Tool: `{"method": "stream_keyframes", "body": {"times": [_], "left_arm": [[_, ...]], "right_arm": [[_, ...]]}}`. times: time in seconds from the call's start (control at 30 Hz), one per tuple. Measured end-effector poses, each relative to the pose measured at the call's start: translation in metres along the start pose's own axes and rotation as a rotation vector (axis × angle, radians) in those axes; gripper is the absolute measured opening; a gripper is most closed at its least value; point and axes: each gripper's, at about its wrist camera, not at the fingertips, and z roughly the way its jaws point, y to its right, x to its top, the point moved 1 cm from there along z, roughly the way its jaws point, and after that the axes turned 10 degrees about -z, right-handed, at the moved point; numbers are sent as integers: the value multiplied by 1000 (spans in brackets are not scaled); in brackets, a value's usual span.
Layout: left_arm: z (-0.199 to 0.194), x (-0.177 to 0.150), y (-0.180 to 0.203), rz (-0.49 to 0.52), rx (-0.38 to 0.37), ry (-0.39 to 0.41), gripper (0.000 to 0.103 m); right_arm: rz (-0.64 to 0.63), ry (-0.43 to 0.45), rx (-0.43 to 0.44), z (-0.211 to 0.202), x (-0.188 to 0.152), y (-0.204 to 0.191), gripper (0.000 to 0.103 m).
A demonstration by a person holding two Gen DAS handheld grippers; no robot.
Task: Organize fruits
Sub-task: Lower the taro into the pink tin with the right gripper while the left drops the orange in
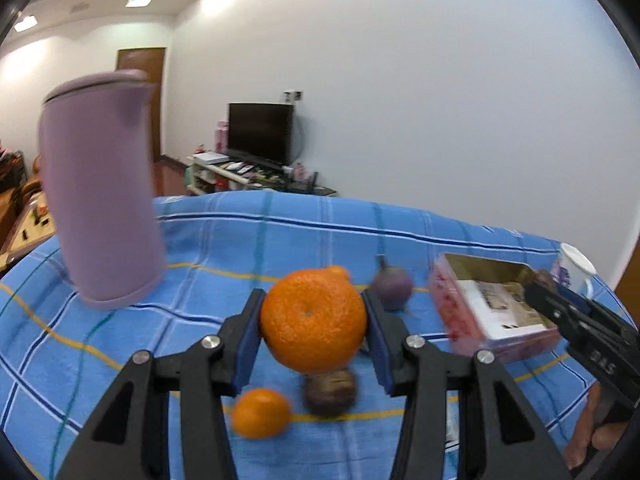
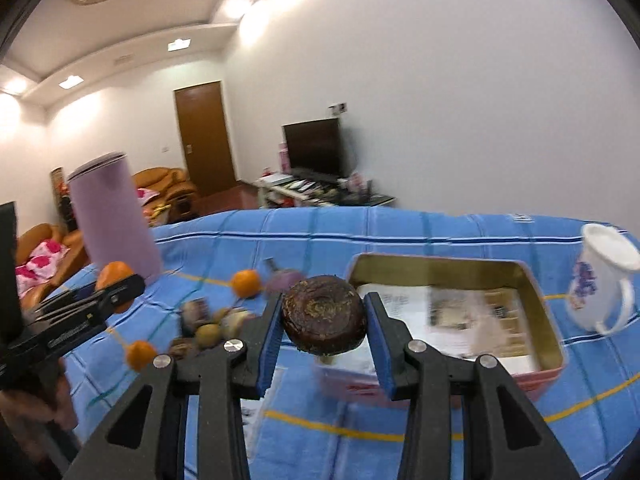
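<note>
My left gripper (image 1: 313,320) is shut on a large orange (image 1: 313,319) and holds it above the blue checked tablecloth (image 1: 248,240). Below it lie a small orange (image 1: 261,413), a dark brown fruit (image 1: 331,396), another small orange (image 1: 338,272) and a purple fruit (image 1: 392,287). My right gripper (image 2: 324,320) is shut on a dark brown round fruit (image 2: 324,319), held over the near left edge of the open pink tin box (image 2: 536,376). The left gripper also shows at the left of the right wrist view (image 2: 80,312). Several small fruits (image 2: 208,328) lie between them.
A tall lilac jug (image 1: 100,196) stands at the back left of the table. A white mug with a purple print (image 2: 600,276) stands right of the tin. The tin holds printed paper (image 2: 472,320). Sofas, a door and a television stand behind the table.
</note>
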Motion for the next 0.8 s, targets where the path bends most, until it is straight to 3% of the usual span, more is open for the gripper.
{"method": "stream_keyframes", "body": {"times": [0.33,0.57,0.8], "left_arm": [[20,-16,83,117,-72,-22,50],[46,-25,131,153,-96,-53,50],[64,-38,166,184,-101,-88,50]], "right_arm": [[-32,-42,-203,-4,-14,61,42],[-54,-95,-279,3,-22,96,42],[-27,-152,-295,15,-26,112,42]]}}
